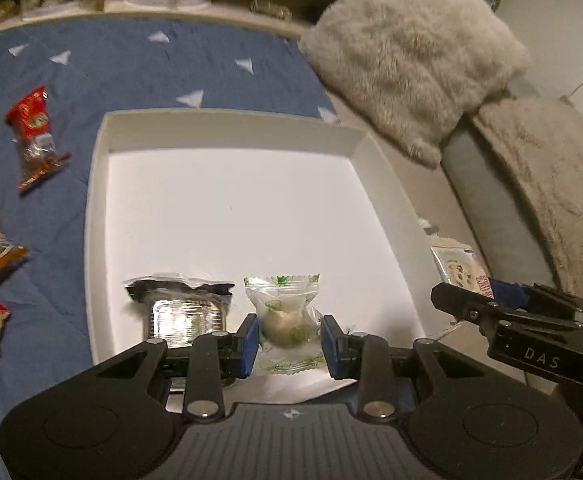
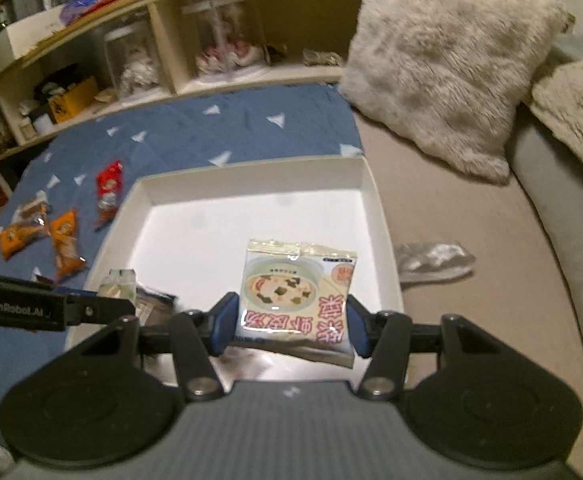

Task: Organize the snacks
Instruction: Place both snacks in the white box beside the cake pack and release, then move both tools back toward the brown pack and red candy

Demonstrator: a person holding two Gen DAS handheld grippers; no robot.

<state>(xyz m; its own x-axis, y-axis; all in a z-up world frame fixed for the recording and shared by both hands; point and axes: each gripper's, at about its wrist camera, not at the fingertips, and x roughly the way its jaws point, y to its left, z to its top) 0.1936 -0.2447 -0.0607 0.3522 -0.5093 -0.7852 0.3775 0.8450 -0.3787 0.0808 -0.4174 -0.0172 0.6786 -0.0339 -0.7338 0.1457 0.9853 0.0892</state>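
Left claw (image 1: pixel 289 338) grips candy (image 1: pixel 283 320), right claw (image 2: pixel 289 324) grips soup packet (image 2: pixel 295 296); both over white box (image 1: pixel 227 128) for drop-off.

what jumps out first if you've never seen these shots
The big white box open on the blue blanket, dead centre in both views. Each gripper holds a snack over its near end: the left gripper a clear green-printed candy, the right gripper a soup packet. A furry pillow fills the upper right.
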